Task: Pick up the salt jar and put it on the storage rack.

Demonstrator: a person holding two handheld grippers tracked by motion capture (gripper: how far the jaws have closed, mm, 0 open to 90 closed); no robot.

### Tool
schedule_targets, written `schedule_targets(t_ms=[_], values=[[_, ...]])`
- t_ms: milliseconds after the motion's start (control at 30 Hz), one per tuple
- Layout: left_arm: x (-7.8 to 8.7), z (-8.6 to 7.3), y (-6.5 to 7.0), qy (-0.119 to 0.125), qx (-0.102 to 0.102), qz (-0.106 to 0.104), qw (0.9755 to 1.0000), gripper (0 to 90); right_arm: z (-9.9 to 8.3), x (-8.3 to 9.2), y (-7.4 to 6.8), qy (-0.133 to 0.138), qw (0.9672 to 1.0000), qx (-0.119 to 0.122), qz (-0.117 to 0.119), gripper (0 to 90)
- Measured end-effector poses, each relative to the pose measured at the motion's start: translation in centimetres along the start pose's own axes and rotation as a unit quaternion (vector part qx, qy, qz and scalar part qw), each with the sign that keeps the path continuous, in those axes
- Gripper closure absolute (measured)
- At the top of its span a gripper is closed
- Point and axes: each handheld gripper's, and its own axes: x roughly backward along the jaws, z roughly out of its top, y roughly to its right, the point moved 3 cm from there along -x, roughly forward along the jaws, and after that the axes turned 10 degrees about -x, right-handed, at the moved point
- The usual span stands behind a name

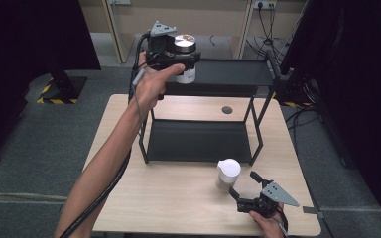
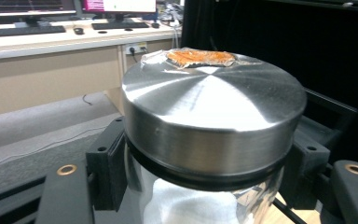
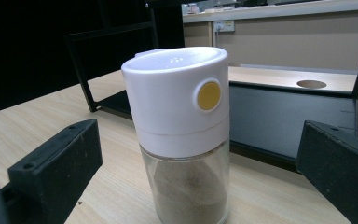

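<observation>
A glass jar with a brushed steel lid sits at the left end of the black rack's top shelf. My left gripper is shut on it just below the lid. In the left gripper view the steel-lidded jar has an orange patch on its lid, and the left gripper presses on both sides. I cannot tell whether it rests on the shelf. A white-capped shaker stands on the table, holding brown powder. My right gripper is open just in front of it. The right gripper view shows the shaker between the spread jaws of the right gripper, untouched.
The rack's lower shelf is bare and lies just behind the shaker. The wooden table has a round cable hole at the back. Black curtains hang at both sides, and cables lie on the floor at the right.
</observation>
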Motion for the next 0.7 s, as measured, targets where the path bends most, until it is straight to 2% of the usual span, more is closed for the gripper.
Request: schedule_targets(t_ms=[267, 700], values=[[-2.0, -0.2, -0.4, -0.004, 0.007, 0.044, 0.9990, 30.6, 0.0, 0.0, 0.0, 0.000, 1.0000, 0.000, 0.001, 0.4], [-3.6, -1.1, -0.6, -0.006, 0.012, 0.074, 0.9971, 30.6, 0.0, 0.0, 0.0, 0.001, 1.0000, 0.001, 0.003, 0.4]])
